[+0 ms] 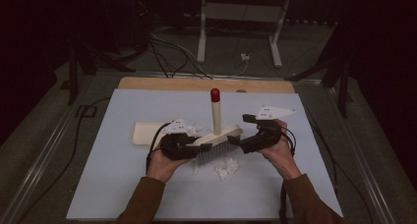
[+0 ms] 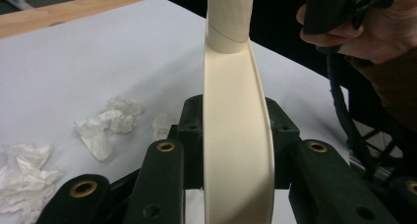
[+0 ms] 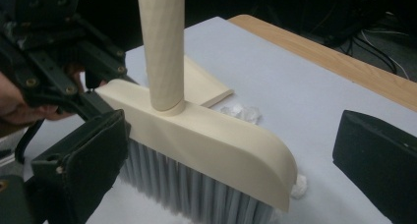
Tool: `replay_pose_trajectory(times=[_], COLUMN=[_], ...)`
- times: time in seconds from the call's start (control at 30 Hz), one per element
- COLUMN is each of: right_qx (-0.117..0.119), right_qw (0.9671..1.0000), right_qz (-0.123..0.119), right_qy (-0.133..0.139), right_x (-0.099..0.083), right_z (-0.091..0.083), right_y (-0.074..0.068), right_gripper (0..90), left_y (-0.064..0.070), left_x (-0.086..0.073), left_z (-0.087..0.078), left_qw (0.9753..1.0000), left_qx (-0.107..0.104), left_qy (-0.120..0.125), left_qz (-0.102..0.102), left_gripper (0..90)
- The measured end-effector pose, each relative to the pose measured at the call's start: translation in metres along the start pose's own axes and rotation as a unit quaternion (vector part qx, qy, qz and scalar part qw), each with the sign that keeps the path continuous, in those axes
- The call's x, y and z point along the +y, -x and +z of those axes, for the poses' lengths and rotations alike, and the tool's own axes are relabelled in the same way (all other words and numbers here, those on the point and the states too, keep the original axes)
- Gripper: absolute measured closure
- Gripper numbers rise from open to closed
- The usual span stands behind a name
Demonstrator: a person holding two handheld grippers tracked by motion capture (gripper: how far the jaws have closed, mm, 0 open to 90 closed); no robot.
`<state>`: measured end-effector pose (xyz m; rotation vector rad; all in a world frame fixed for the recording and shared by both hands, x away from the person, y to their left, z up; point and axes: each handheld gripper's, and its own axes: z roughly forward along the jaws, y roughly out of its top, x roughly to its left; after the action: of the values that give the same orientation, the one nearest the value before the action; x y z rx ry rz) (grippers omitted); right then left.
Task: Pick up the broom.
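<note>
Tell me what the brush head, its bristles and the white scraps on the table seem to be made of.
Brush head: probably moulded plastic, cream, smooth with a soft sheen. Bristles: likely synthetic fibre, fine straight grey strands. White scraps: look like crumpled tissue paper, matte and creased.

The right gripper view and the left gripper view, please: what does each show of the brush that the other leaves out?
Right gripper view alone: the grey bristles under the brush head, and the dustpan lying behind it. Its own fingers stand apart, one on each side of the head.

Left gripper view alone: the head seen end-on, with the left gripper shut on its near end, and a cluster of crumpled paper scraps.

Both: the cream handle, the white table surface and the other hand's gripper.
</note>
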<state>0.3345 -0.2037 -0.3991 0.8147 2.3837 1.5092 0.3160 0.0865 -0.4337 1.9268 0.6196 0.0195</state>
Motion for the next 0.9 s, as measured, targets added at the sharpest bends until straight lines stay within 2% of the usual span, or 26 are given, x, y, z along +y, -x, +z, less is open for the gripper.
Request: replay_pose_trajectory(times=[0.13, 0.2, 0.23, 0.37, 0.5, 0.57, 0.6, 0.63, 0.67, 0.9], right_qx=[0.010, 0.026, 0.026, 0.045, 0.066, 0.082, 0.102, 0.112, 0.112, 0.179], right_qw=[0.9998, 0.9988, 0.9988, 0.9966, 0.9940, 0.9918, 0.9885, 0.9866, 0.9866, 0.9757], right_qz=[-0.011, -0.020, -0.020, -0.032, -0.033, -0.038, -0.045, -0.050, -0.050, -0.055], right_qy=[-0.015, -0.037, -0.037, -0.061, -0.081, -0.091, -0.103, -0.108, -0.108, -0.114], right_x=[0.001, 0.002, 0.002, 0.001, 0.000, -0.001, -0.002, -0.003, -0.003, -0.005], right_z=[0.006, 0.011, 0.011, 0.019, 0.026, 0.029, 0.031, 0.031, 0.031, 0.031], right_y=[-0.001, -0.002, -0.002, -0.005, -0.008, -0.009, -0.011, -0.012, -0.012, -0.013], right_gripper=[0.1, 0.1, 0.1, 0.1, 1.3, 5.4, 11.1, 14.5, 14.5, 39.3], left_y=[-0.002, -0.003, -0.004, -0.004, -0.004, -0.004, -0.004, -0.004, -0.004, -0.006], left_x=[0.000, 0.000, 0.000, 0.000, 0.000, -0.001, -0.001, -0.001, -0.001, -0.003], left_z=[-0.003, -0.004, -0.005, -0.007, -0.009, -0.010, -0.010, -0.010, -0.010, -0.010], left_qw=[0.9997, 0.9993, 0.9991, 0.9979, 0.9962, 0.9950, 0.9944, 0.9937, 0.9933, 0.9906], left_qx=[-0.018, -0.028, -0.034, -0.051, -0.072, -0.084, -0.090, -0.096, -0.099, -0.118], left_qy=[-0.013, -0.016, -0.017, -0.019, -0.018, -0.018, -0.017, -0.017, -0.018, -0.027], left_qz=[0.014, 0.020, 0.021, 0.035, 0.045, 0.051, 0.053, 0.055, 0.057, 0.063], left_gripper=[69.3, 69.4, 69.4, 69.3, 69.4, 69.4, 69.4, 69.4, 69.4, 69.4])
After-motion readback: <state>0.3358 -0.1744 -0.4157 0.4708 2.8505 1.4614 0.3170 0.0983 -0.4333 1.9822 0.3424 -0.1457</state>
